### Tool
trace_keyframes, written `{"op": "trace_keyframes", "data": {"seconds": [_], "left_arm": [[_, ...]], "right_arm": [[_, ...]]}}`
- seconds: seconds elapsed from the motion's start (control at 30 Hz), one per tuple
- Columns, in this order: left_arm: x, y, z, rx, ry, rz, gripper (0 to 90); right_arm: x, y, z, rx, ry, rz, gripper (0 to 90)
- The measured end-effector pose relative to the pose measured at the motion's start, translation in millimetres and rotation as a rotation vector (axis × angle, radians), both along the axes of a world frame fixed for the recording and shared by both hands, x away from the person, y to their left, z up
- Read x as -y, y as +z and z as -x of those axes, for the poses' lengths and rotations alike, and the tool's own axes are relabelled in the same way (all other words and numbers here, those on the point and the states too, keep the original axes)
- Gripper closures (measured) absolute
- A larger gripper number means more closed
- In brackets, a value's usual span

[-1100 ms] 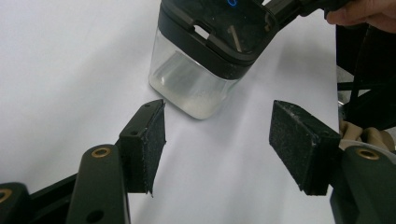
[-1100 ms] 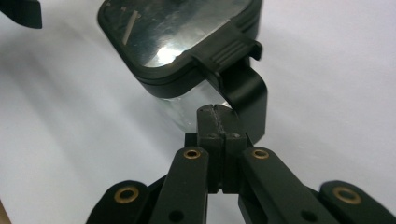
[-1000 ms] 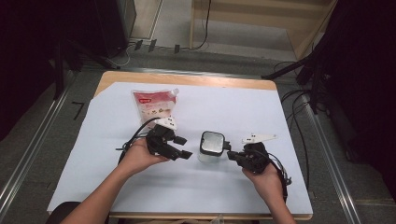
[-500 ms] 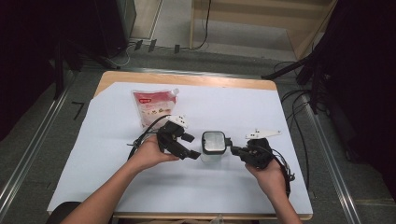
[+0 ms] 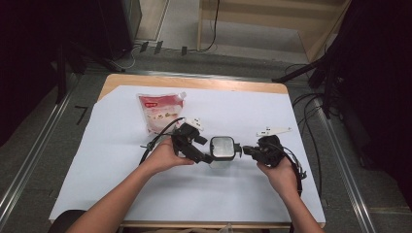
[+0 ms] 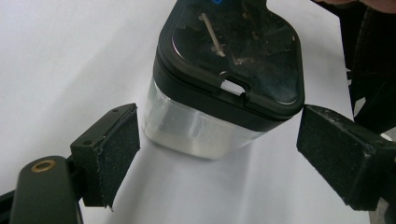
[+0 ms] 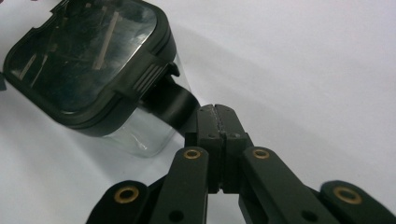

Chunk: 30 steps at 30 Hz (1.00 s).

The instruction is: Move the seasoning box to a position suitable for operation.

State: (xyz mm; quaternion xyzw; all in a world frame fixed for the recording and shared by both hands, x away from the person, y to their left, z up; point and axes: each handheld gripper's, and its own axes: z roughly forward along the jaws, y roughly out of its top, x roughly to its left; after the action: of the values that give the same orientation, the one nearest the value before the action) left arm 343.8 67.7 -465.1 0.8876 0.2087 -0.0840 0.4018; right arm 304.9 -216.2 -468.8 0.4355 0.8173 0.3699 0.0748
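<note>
A clear square container [image 5: 222,147] with a black lid stands mid-table on the white sheet. My left gripper [image 5: 204,149] is at its left side. Its jaws have just been opening and now stand wide. In the left gripper view the container [image 6: 224,93] sits between the two pads [image 6: 116,140], with a gap on each side. My right gripper [image 5: 248,151] is at the container's right side, shut. In the right gripper view its closed tips [image 7: 216,116] rest against the black tab [image 7: 170,100] on the container [image 7: 88,60]. I cannot tell whether they pinch it.
A red and white spouted pouch [image 5: 158,110] lies flat at the back left of the white sheet [image 5: 311,194]. Cables trail from both grippers, on the left [image 5: 155,141] and on the right [image 5: 294,165]. The wooden table edge [image 5: 194,81] borders the sheet at the back.
My left gripper has moved right up to the container and its jaws have spread wider. My right gripper has moved in towards the container's right side. The container has stayed put.
</note>
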Motion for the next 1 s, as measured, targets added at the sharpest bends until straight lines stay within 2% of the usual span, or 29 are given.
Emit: {"op": "trace_keyframes", "data": {"seconds": [0.1, 0.17, 0.23, 0.3, 0.47, 0.57, 0.6, 0.73, 1.0], "left_arm": [[4.8, -2.9, 0.1, -0.001, -0.013, 0.01, 14.2], [9.7, -5.4, 1.5, 0.018, -0.034, -0.011, 14.4], [12.3, -6.4, 1.5, 0.035, -0.034, -0.023, 14.2], [14.1, -7.0, 0.6, 0.036, -0.029, -0.011, 14.4], [18.1, -5.5, -1.2, 0.062, -0.044, -0.021, 13.2], [19.4, -4.6, -0.7, 0.063, -0.043, -0.022, 13.1], [19.4, -3.5, 0.2, 0.08, -0.045, -0.028, 13.4], [18.9, 0.8, 2.1, 0.106, -0.039, -0.029, 15.1], [19.2, 5.5, 4.4, 0.127, -0.037, -0.037, 16.4]], "right_arm": [[-2.4, -1.7, -1.2, 0.001, 0.001, 0.006, 90.0], [-2.5, -2.0, -1.9, -0.001, -0.003, 0.002, 90.0], [-2.2, -2.6, -2.2, -0.005, -0.006, -0.005, 90.0], [-2.4, -2.8, -2.0, -0.001, -0.007, -0.004, 90.0], [-3.2, -3.4, -1.0, 0.001, -0.017, -0.002, 90.0], [-3.3, -4.0, -0.9, -0.003, -0.018, -0.003, 90.0], [-3.2, -4.2, -1.0, -0.005, -0.018, -0.002, 90.0], [-3.7, -4.5, -0.8, -0.005, -0.022, -0.001, 90.0], [-4.2, -4.9, -0.4, -0.009, -0.024, 0.008, 90.0]]}}
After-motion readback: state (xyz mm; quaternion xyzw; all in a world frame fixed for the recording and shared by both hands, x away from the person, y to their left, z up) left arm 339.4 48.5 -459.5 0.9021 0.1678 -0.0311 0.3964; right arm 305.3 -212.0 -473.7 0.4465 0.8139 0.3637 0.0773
